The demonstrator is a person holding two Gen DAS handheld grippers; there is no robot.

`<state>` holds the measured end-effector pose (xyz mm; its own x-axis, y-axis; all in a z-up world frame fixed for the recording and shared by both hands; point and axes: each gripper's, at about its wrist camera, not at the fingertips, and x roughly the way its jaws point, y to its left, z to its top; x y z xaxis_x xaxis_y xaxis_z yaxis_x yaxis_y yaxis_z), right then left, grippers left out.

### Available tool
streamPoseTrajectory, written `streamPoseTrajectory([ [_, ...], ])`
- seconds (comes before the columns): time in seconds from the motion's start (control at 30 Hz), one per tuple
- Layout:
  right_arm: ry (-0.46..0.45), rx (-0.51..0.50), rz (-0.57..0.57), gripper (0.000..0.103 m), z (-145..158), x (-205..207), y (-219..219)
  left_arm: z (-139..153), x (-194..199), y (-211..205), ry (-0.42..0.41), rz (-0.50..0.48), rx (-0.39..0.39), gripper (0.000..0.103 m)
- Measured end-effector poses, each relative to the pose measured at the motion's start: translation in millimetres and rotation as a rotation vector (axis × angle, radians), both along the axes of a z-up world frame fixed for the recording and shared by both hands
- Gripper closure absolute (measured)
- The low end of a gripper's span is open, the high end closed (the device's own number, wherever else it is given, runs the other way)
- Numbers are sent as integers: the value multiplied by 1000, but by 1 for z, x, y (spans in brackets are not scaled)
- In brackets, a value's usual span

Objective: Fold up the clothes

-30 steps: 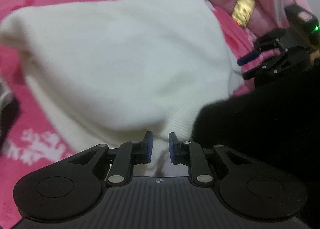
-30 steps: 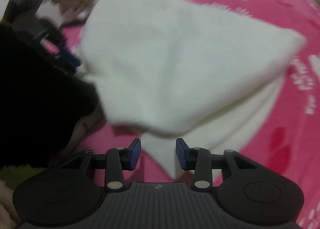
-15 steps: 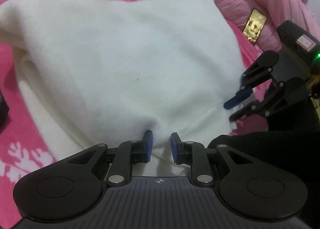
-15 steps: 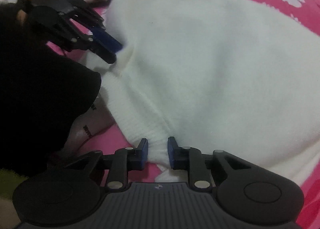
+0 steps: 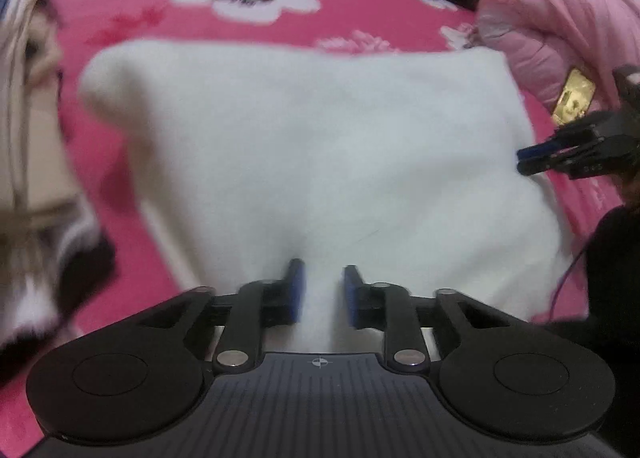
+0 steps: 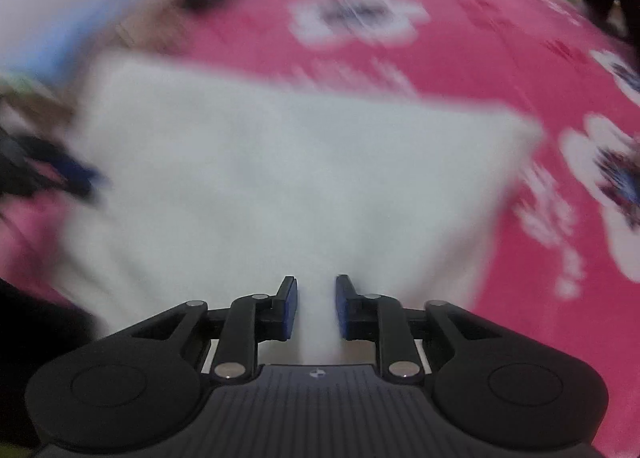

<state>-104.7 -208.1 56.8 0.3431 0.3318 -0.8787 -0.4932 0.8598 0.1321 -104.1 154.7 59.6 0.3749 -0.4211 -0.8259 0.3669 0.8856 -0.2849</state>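
A cream-white knitted garment [image 5: 320, 146] lies folded over on a pink flowered blanket [image 5: 132, 18]. My left gripper [image 5: 322, 294] is shut on the garment's near edge, with white fabric pinched between its blue pads. The right gripper [image 5: 532, 160] shows at the right edge of the left wrist view, at the garment's right side. In the right wrist view, which is blurred, my right gripper [image 6: 316, 306] is shut on the white garment [image 6: 288, 178] too, cloth bunched between its pads. The left gripper [image 6: 68, 178] appears there as a dark blur at the garment's left edge.
A pink padded jacket [image 5: 552, 26] with a gold label [image 5: 574, 98] lies at the back right. Striped and light-coloured clothes [image 5: 28, 106] are heaped at the left. A black sleeve [image 5: 612, 270] shows at the right. The blanket [image 6: 460, 42] stretches beyond the garment.
The right gripper closed on the garment's edge. Both grippers have carried their edge toward me, and the garment now lies flatter and more squared on the blanket.
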Motion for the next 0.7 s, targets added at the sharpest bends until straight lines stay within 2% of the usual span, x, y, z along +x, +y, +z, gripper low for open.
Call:
streamPoseTrajectory([
  [0.1, 20, 66, -37, 84, 14, 7, -7, 14, 0, 11, 24, 43, -45, 79],
  [0.2, -104, 107, -38, 84, 41, 9, -8, 43, 3, 14, -79, 59, -55, 74],
  [0.27, -187, 111, -83, 84, 49, 23, -11, 53, 12, 16, -148, 89, -67, 73],
  [0.33, -257, 110, -151, 83, 50, 41, -16, 48, 27, 19, -217, 178, -20, 73],
  [0.37, -261, 87, -192, 82, 38, 52, -20, 39, 34, 20, -240, 224, 20, 73],
  [0.4, -252, 50, -227, 83, 22, 63, -24, 27, 42, 21, -239, 249, 71, 77],
  [0.43, -211, 33, -256, 84, 2, 73, -30, 20, 43, 21, -238, 257, 86, 77],
  [0.5, -177, 82, -289, 84, -10, 79, -42, 8, 45, 21, -234, 272, 111, 77],
  [0.53, -170, 114, -304, 85, -12, 80, -48, 13, 42, 19, -245, 255, 129, 77],
  [0.6, -179, 124, -313, 84, 1, 80, -49, 27, 37, 15, -270, 219, 166, 75],
  [0.7, -247, 169, -327, 84, 26, 76, -50, 49, 27, 15, -356, 209, 145, 71],
])
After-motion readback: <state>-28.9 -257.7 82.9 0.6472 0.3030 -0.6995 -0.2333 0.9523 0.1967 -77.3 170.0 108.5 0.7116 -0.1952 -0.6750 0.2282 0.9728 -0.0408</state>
